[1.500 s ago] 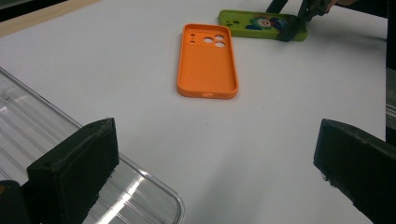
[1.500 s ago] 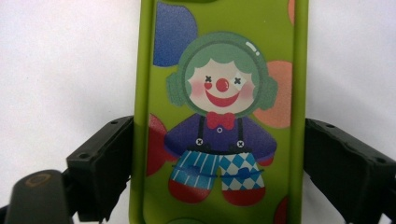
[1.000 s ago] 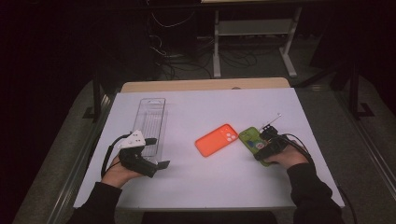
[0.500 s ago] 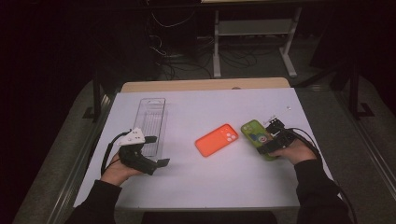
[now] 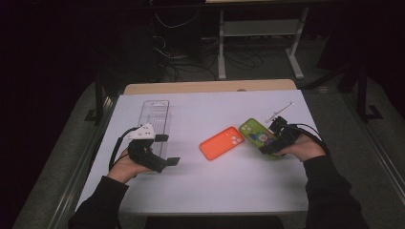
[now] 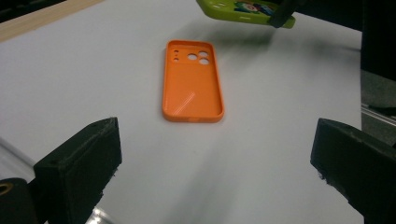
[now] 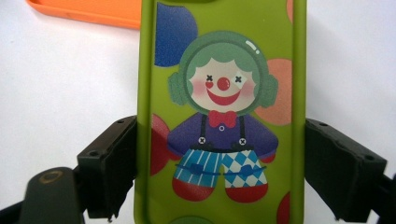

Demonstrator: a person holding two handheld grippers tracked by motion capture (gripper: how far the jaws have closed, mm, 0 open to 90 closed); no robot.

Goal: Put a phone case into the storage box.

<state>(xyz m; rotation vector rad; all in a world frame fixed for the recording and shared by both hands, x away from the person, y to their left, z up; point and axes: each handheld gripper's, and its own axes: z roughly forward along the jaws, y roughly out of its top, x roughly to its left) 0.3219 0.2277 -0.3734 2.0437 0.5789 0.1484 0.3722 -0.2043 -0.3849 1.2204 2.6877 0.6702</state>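
A: Where was the green phone case [image 5: 256,137] at that moment?

B: Right of centre in the high view, clamped across its width by the right gripper [image 5: 277,139]. In the right gripper view the two black jaws pressed on its long edges, low in the frame, with the clown print facing the camera. In the left gripper view it sat at the top edge and looked clear of the white table [image 5: 229,191], a shadow under it, though so little of it showed that I'd say only probably lifted.

A: And the left gripper [image 5: 162,150]?

B: Released, its jaws wide apart with nothing between them, at the left of the high view beside the clear plastic tray [image 5: 157,112]. The orange phone case [image 6: 192,88] lay flat on the table beyond it, hollow side up.

A: How would the green one handle?

B: Light, I'd judge, and a thin flexible shell, so a hard squeeze across the width could bow it. The finish looked smooth, so it might slip. Holding it on the long edges near the lower end, as it was, seemed sound; nearer the middle would balance it better.
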